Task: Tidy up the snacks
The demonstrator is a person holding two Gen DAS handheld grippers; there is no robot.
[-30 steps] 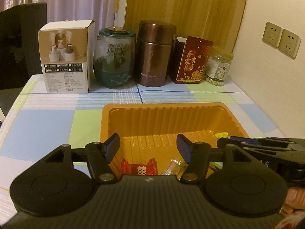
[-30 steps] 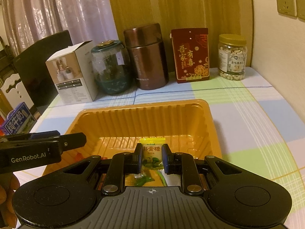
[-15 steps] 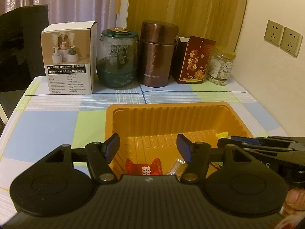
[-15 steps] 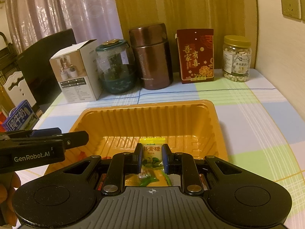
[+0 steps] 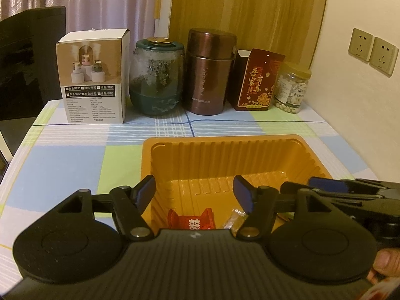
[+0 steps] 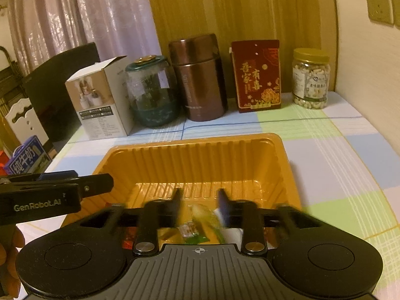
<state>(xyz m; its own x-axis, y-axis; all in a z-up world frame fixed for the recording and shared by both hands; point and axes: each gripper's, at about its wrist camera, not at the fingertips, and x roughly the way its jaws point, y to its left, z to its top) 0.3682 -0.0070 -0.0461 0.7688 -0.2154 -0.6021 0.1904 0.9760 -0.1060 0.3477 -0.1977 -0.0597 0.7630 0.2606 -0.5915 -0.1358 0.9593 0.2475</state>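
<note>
An orange plastic tray (image 5: 225,147) (image 6: 200,155) sits on the checked tablecloth. My left gripper (image 5: 195,192) is open and empty above the tray's near left part; a red candy (image 5: 191,221) and a clear-wrapped candy (image 5: 235,221) lie in the tray below it. My right gripper (image 6: 200,201) is open above the tray's near part, its fingers blurred. A green-and-yellow candy packet (image 6: 200,221) lies loose below it in the tray. The right gripper also shows in the left wrist view (image 5: 325,186), and the left gripper in the right wrist view (image 6: 75,190).
Along the back wall stand a white box (image 5: 93,77), a teal glass jar (image 5: 157,77), a brown canister (image 5: 210,72), a red gift box (image 5: 260,80) and a jar of nuts (image 5: 291,87). A dark chair (image 6: 57,95) stands left of the table.
My right gripper has opened and let go of the green-and-yellow candy packet, which has dropped into the tray. Both grippers have drawn back a little; the left one stays open.
</note>
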